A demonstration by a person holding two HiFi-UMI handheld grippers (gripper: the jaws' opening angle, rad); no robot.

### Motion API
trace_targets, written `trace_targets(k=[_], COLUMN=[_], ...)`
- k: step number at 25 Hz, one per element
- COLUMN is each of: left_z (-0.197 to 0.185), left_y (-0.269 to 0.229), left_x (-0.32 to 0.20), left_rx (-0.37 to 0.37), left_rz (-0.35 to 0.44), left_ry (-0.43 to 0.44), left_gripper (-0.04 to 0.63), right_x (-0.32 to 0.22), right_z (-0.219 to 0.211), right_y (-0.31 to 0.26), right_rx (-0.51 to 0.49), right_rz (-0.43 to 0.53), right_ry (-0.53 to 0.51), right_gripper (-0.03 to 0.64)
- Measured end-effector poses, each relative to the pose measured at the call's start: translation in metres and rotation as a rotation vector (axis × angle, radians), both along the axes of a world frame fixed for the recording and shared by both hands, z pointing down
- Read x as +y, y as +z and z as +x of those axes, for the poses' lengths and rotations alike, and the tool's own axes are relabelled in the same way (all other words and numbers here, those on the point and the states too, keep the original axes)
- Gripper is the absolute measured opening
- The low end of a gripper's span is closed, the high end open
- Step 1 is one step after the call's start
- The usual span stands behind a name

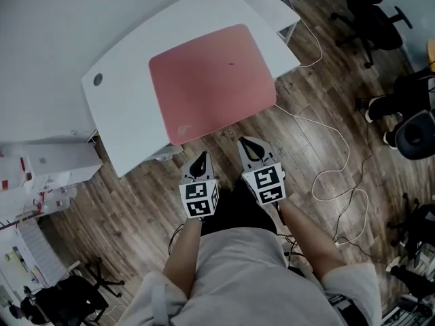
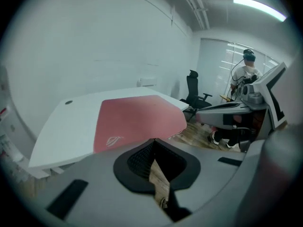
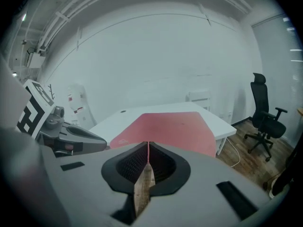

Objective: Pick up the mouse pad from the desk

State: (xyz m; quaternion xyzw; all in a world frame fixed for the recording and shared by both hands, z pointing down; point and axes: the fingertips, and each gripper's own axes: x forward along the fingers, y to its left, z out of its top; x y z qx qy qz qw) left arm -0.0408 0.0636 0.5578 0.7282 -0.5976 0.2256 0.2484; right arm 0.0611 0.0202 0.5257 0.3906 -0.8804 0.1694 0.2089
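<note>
flat, smooth pink mouse pad (image 1: 212, 82) — rounded corners — on white desk (image 1: 122, 107).

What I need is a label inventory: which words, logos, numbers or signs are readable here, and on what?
No readable words or numbers anywhere.
mouse pad: pale logo in its near corner, no letters legible.
left gripper, right gripper: black-and-white square markers, patterns, not text.
white boxes: red marks, too small to read.
</note>
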Motion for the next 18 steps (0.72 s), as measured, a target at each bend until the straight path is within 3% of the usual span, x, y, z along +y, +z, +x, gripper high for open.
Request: trace_targets(k=[7,12,18], left_z=[-0.011,-0.020,-0.033], left_y=[0.032,0.063,0.090], left_x=[-0.012,-0.015,-0.021], left_rx=[0.061,0.269,0.287], left_rz=[0.018,-0.001,0.016], left_ry=[-0.114,-0.237,-0.291], left_gripper=[0.011,0.012,0.012], right_x=[-0.022,-0.032,-0.049], right_z=[0.015,0.024,0.050], right_y=[0.039,0.073,0.108], right_rx=[-0.036,-0.163,-0.285], right_rz=[-0.045,-0.176,-0.272], right_ry=[0.078,0.145,0.277], right_gripper=[0.040,0.041,0.041])
